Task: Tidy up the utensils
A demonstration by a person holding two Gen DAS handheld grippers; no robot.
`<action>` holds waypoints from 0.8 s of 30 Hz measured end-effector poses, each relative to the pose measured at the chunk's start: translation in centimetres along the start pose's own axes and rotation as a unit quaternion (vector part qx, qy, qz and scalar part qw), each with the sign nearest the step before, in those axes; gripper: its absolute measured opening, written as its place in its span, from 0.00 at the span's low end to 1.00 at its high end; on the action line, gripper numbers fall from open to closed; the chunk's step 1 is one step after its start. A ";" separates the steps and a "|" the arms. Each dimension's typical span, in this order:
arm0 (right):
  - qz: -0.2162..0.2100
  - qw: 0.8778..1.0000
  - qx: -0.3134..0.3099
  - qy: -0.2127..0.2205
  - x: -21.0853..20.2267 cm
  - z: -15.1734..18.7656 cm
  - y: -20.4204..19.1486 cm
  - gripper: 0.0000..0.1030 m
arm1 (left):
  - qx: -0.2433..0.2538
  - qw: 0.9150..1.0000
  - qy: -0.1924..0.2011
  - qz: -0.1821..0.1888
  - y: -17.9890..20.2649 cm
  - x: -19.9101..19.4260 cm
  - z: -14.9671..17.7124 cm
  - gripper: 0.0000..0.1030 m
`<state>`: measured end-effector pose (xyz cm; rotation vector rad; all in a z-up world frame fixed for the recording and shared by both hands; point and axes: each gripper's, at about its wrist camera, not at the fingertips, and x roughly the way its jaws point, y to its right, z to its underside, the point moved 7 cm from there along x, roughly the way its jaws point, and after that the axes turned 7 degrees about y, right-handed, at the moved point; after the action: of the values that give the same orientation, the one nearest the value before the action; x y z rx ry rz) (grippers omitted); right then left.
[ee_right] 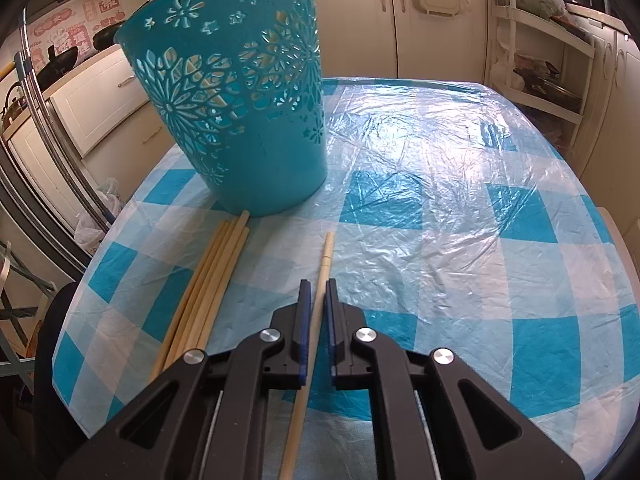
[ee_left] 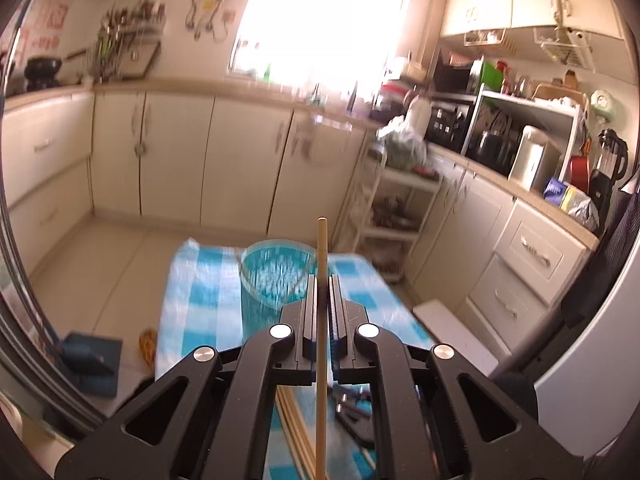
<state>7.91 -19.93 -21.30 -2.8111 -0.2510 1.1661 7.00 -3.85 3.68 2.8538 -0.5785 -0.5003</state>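
Note:
My left gripper (ee_left: 322, 280) is shut on a single pale wooden chopstick (ee_left: 321, 248), held high above the table. Its tip sticks out past the fingers over the rim of the teal cut-out basket (ee_left: 272, 280). In the right wrist view the same basket (ee_right: 240, 100) stands on the blue-and-white checked tablecloth (ee_right: 440, 220). My right gripper (ee_right: 318, 286) is low over the cloth, shut on another chopstick (ee_right: 326, 256) whose tip points toward the basket. Several more chopsticks (ee_right: 212, 280) lie in a bundle to the left, their ends touching the basket's base.
Cream kitchen cabinets (ee_left: 180, 160) run around the room. A white shelf trolley (ee_right: 540, 60) stands beyond the table's far right corner. The counter on the right holds appliances (ee_left: 532, 160). A blue box (ee_left: 92, 360) lies on the floor to the left.

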 end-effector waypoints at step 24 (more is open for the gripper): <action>-0.014 1.000 0.019 0.000 0.0 0.0 0.4 0.08 | 0.008 0.980 0.181 -0.081 0.1 6.7 -10.7 0.05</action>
<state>7.95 -20.32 -21.32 -2.7664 -0.2631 1.1518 16.66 -5.42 11.66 2.9153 -0.2883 0.0069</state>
